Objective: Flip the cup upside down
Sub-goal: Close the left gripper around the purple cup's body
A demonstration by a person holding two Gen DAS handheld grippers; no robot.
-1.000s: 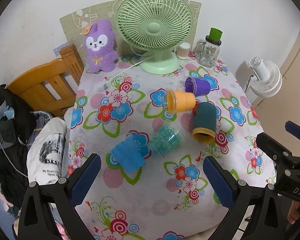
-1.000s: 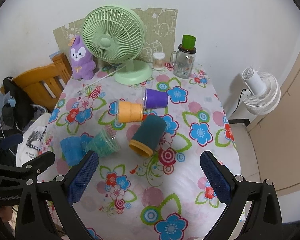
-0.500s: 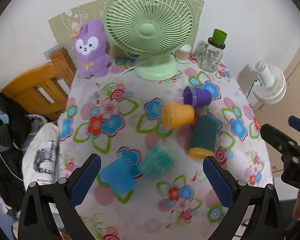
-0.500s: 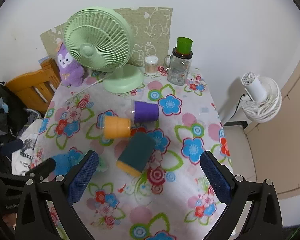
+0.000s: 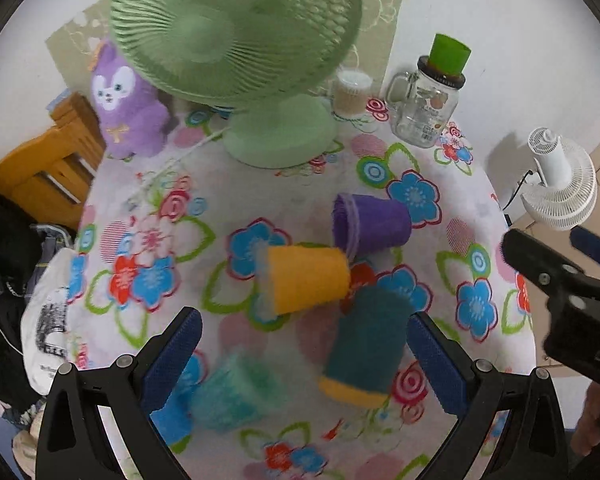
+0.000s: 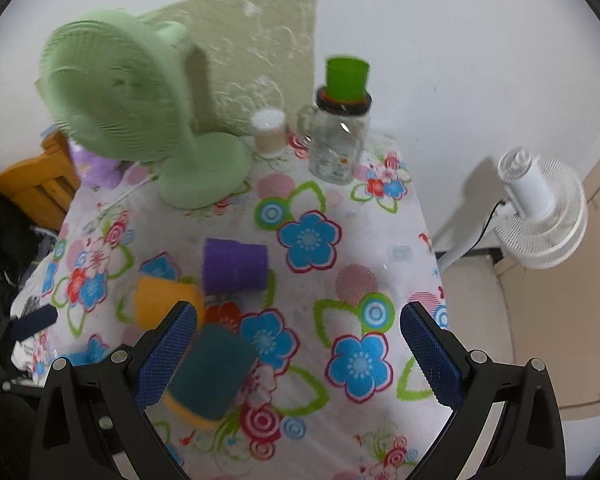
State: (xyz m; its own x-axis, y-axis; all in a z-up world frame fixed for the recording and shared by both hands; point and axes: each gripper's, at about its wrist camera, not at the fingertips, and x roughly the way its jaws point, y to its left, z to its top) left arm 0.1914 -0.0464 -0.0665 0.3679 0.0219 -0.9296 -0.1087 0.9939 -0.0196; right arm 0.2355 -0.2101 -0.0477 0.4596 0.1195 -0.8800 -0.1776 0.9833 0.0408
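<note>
Floral oilcloth covers the desk [image 5: 148, 216], where five cups lie on their sides and none is yet turned rim-down: a purple cup [image 5: 374, 224] and an orange cup [image 5: 306, 282] near the middle, a dark teal cup [image 5: 366, 354] with an orange rim, a clear green cup [image 5: 236, 396] and a blue cup [image 5: 172, 412] toward the near edge. The left gripper [image 5: 304, 364] and the right gripper [image 6: 300, 356] hover above with fingers wide apart, holding nothing, so the whole flip remains to be done. Compared with half a second earlier, both cameras sit closer to the far edge, the green fan [image 5: 236, 28] looms larger, and the dark teal cup lies nearer the right gripper's left finger.
</note>
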